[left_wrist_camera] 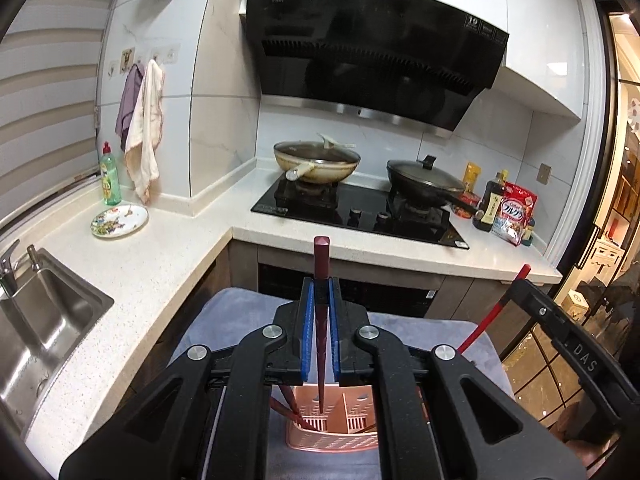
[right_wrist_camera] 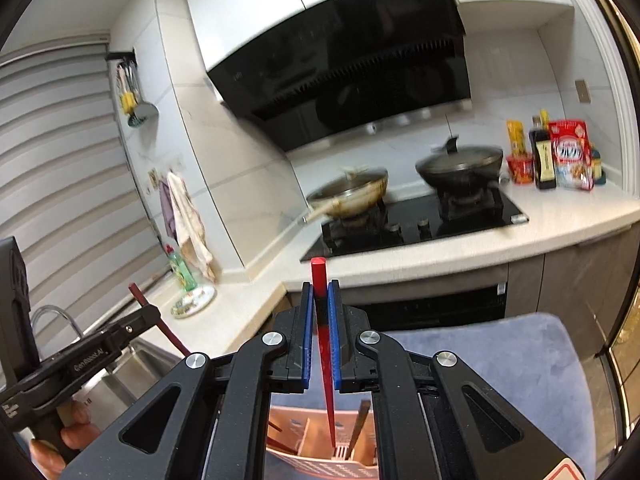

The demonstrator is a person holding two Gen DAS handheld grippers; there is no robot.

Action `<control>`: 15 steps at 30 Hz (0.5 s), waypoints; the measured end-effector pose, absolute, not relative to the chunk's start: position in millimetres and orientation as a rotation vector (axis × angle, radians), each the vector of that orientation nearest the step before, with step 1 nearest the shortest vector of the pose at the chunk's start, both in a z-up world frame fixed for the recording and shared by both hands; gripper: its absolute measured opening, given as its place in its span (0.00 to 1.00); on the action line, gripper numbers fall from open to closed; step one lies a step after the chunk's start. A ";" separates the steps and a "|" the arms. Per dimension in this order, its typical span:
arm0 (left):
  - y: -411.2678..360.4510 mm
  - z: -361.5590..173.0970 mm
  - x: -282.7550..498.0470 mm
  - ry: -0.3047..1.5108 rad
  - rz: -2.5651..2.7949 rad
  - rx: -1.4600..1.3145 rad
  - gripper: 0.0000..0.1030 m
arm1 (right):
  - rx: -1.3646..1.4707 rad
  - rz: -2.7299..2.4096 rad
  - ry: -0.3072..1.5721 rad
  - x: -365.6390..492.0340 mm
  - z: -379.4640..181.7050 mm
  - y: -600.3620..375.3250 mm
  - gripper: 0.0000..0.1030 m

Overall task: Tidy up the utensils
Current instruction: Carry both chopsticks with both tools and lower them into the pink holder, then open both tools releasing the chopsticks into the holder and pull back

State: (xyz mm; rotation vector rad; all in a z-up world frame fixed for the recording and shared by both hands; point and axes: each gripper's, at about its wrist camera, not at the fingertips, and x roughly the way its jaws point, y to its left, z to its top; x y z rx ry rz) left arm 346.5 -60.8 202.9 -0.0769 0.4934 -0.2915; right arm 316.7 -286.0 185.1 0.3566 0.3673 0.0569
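Left wrist view: pink utensil basket (left_wrist_camera: 332, 436) (chopsticks inside) under left claw (left_wrist_camera: 321, 288).

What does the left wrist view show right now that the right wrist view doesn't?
Only the left wrist view: the sink basin beside the tap and the left gripper shut on a dark red chopstick.
Only the right wrist view: the right gripper shut on a bright red chopstick seen along its length.
Both: the pink utensil basket below, stove and pans.

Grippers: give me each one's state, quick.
Left gripper: closed on the dark maroon chopstick, tip over the pink utensil basket.
Right gripper: closed on the red chopstick.
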 end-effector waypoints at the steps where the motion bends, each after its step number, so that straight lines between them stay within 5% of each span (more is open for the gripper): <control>1: -61.9 196.3 349.5 0.505 -0.291 -0.072 0.07 | 0.360 0.057 0.382 319.2 178.1 -286.0 0.07; 15: -63.9 159.7 363.3 0.560 -0.272 -0.063 0.08 | 0.351 0.062 0.487 334.1 131.5 -280.3 0.08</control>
